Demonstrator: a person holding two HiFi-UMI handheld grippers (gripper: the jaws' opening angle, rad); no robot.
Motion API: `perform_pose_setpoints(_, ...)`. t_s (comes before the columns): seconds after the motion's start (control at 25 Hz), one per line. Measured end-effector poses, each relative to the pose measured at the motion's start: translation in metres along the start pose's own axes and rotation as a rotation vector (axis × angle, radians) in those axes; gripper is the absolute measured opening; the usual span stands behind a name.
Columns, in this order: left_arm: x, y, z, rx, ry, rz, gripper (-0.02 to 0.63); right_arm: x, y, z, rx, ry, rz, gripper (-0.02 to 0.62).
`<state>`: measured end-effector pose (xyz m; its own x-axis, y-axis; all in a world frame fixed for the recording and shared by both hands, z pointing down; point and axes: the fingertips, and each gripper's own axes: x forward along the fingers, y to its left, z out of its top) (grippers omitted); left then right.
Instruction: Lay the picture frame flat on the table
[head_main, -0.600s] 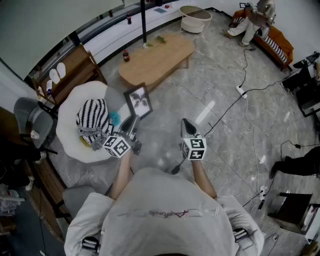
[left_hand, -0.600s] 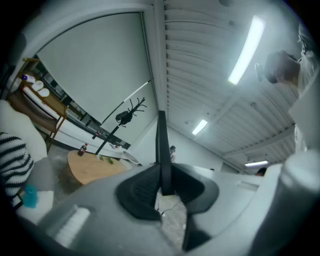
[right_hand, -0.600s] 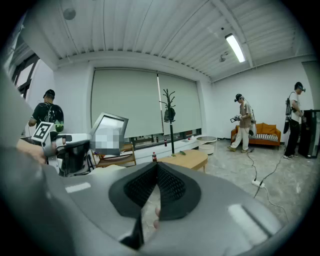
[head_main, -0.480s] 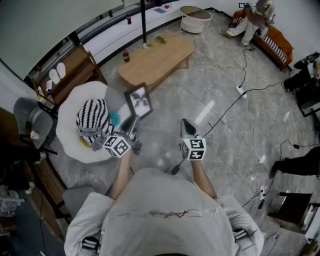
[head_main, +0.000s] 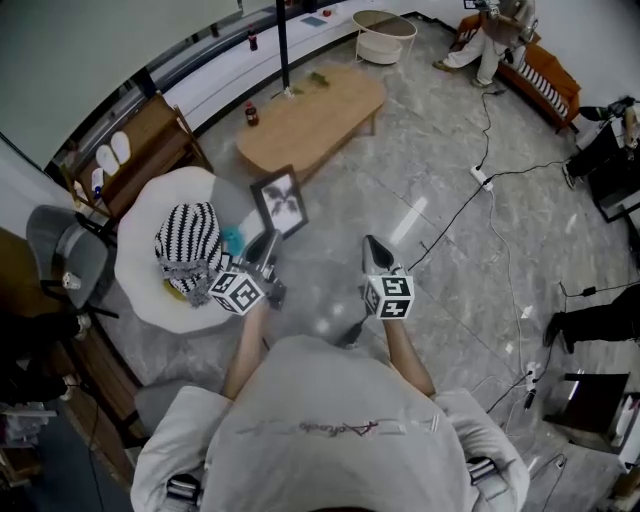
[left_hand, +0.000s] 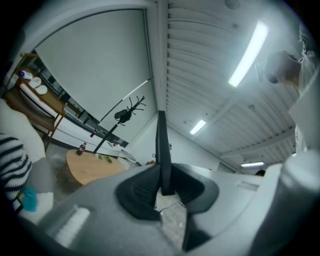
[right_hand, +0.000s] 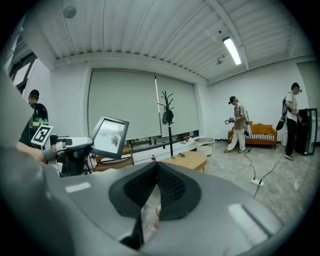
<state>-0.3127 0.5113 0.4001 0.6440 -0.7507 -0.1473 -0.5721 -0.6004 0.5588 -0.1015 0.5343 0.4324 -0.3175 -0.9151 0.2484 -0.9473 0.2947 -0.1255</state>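
Note:
The picture frame (head_main: 279, 202), dark-rimmed with a pale plant print, is held up in the air beside the white round table (head_main: 140, 250). My left gripper (head_main: 264, 247) is shut on its lower edge. In the left gripper view the frame (left_hand: 162, 150) stands edge-on between the pads, rising straight up. The right gripper view shows the frame (right_hand: 109, 137) tilted above the left gripper (right_hand: 69, 150). My right gripper (head_main: 374, 254) hangs over the floor to the right, apart from the frame. Its pads meet with nothing between them (right_hand: 156, 169).
A black-and-white striped knitted thing (head_main: 187, 240) and a teal object (head_main: 232, 238) lie on the white table. Farther off stand a wooden coffee table (head_main: 312, 108) with a bottle (head_main: 252, 112), a coat stand (head_main: 282, 45) and a round side table (head_main: 384, 33). Cables (head_main: 487, 185) cross the floor.
The head view has shifted slightly. The grippers and the frame keep the same places.

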Motion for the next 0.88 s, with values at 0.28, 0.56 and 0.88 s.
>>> perform_pose_setpoints(0.28,-0.003,0.014,0.012,-0.013,0.005,-0.037,0.069,0.003,0.018,-0.001,-0.005,0.001,-0.031,0.006)
perform_pose_setpoints(0.56,-0.004,0.023,0.012,-0.029,0.022,-0.054,0.069,0.002,0.025,-0.01,-0.001,0.014,-0.057,0.006)
perform_pose_setpoints(0.88,0.009,0.026,0.003,-0.036,0.039,-0.073,0.069,0.003,0.017,-0.012,0.004,0.019,-0.081,0.006)
